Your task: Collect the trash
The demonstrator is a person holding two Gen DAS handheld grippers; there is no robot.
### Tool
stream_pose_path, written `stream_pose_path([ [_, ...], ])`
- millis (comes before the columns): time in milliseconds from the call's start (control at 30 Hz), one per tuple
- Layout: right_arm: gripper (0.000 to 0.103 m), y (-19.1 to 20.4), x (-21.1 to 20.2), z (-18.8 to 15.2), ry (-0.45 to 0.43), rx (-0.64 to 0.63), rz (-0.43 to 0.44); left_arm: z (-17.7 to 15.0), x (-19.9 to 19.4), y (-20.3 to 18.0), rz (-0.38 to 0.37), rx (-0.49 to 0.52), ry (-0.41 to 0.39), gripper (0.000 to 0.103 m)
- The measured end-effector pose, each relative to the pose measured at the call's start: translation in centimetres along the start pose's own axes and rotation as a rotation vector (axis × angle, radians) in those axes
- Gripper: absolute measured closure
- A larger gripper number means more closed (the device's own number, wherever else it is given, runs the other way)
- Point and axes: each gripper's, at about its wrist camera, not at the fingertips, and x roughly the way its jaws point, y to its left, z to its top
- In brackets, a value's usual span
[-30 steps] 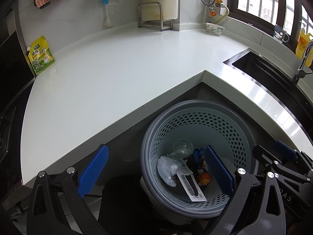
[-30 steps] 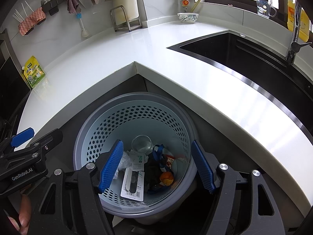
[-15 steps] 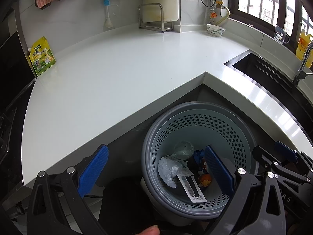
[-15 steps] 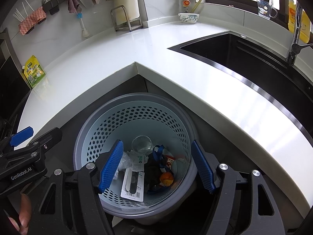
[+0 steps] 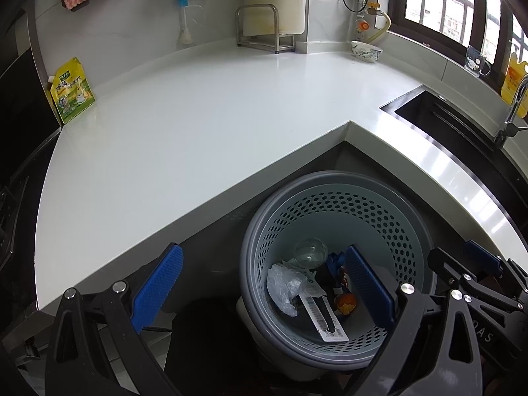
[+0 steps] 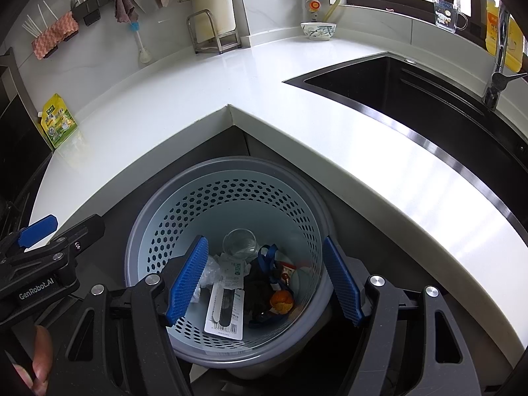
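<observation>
almost nothing has moved since the earlier pictures: both tongs hang over the waste basket as before, and the view has only drifted a little, so a bit more of the worktop's far edge shows.

the left gripper is spread wide, with nothing between its blue pads. one pad is over the dark floor, the other over the inside of the basket. the right gripper is also spread wide and empty, and both its pads hang over the basket's opening.

the trash lies at the bottom of the basket: a crumpled clear plastic bag, a flat white package with a barcode, a round clear lid or cup, a blue strap and a small orange piece. the basket stands on the floor, inside the inner corner of the white worktop.

on the worktop i see no loose trash. only a yellow-green pouch leans at the left edge, a bowl sits at the far edge near the window, and a metal rack stands at the back wall. the sink is at the right side.

because both tongs are empty and everything is so quiet, i judge that the collecting is finished or nearly so. if the pouch counts as trash, it is well apart from both tongs.
</observation>
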Motion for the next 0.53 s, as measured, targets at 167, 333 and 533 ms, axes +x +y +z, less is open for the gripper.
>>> stream_pose_path([
  [167, 0.034, -0.02, 0.02, 0.2, 0.002, -0.003, 0.005, 0.0, 0.1, -0.2, 0.004, 0.006, -0.004, 0.006],
  [333, 0.034, -0.24, -0.07, 0.23, -0.005, -0.004, 0.003, -0.03, 0.2, -0.54, 0.004, 0.014, 0.002, 0.006],
  [533, 0.034, -0.3, 0.1, 0.41, -0.003, 0.0, 0.007, 0.07, 0.34, -0.66, 0.01, 0.017, 0.002, 0.006],
])
